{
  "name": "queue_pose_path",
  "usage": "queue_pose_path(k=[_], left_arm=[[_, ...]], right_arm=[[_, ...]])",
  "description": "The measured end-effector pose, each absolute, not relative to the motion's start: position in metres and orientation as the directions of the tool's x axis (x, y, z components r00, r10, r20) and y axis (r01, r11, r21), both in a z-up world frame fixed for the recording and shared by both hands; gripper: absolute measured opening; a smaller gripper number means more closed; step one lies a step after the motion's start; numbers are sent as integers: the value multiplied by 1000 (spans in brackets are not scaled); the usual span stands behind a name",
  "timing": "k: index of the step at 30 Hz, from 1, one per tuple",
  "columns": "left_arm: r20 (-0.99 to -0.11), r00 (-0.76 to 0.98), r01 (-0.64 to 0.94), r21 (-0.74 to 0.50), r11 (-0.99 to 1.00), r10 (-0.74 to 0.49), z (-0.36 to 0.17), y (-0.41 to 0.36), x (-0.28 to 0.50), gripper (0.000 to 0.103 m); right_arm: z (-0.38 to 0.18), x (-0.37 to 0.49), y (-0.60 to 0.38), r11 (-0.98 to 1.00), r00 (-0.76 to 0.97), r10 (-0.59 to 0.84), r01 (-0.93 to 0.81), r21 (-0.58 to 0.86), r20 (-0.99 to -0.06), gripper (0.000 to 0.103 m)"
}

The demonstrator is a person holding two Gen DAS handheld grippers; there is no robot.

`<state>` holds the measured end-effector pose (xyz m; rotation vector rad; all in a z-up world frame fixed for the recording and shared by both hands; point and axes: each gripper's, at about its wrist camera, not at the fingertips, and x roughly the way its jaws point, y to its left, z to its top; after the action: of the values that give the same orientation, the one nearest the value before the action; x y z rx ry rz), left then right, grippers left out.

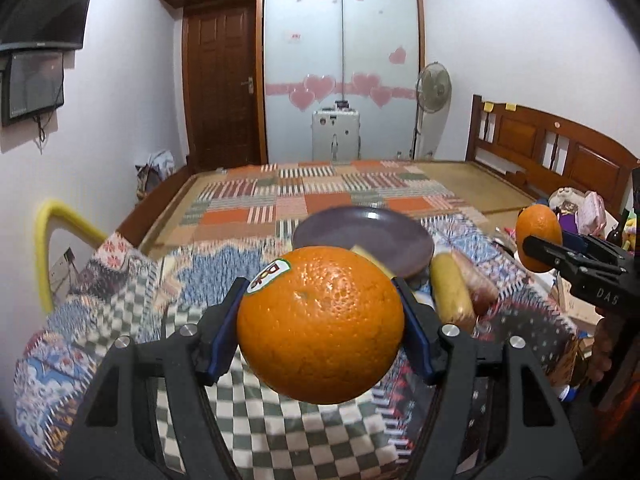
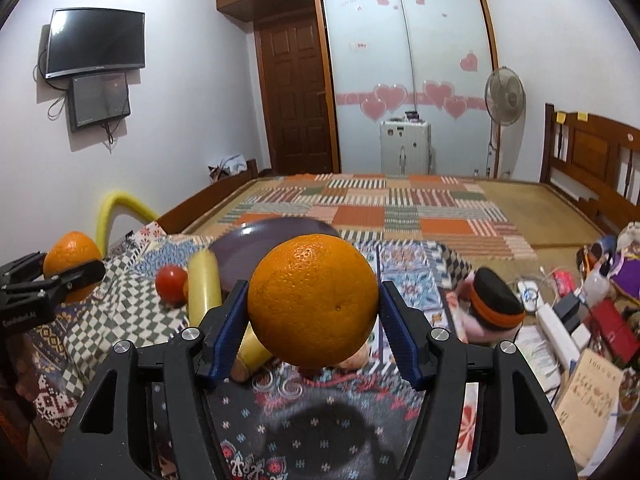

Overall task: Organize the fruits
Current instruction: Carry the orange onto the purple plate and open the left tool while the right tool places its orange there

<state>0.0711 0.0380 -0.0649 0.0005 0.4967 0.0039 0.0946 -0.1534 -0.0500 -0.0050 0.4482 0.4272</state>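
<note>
My left gripper is shut on an orange with a sticker and holds it above the patterned cloth. My right gripper is shut on a plain orange, also held in the air. Each gripper shows in the other's view: the right one with its orange at the far right, the left one with its orange at the far left. A purple plate lies on the cloth ahead; it also shows in the right wrist view. A banana and a tomato lie beside it.
A checked and patterned cloth covers the surface. Behind it is a bed with a patchwork cover. A yellow foam bar stands at the left. Clutter, a power strip and a doll with a black hat lie at the right.
</note>
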Motion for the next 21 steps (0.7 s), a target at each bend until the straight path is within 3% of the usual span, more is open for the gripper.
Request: queue_pose_path(k=[12, 21], left_arm=[[-432, 902, 2, 4, 1000, 0, -37, 37, 107, 69], [-450, 893, 10, 7, 1000, -6, -36, 37, 147, 69]], right_arm=[[-22, 112, -148, 908, 848, 410, -413, 65, -336, 61], [-21, 141, -131, 908, 855, 400, -418, 19, -332, 61]])
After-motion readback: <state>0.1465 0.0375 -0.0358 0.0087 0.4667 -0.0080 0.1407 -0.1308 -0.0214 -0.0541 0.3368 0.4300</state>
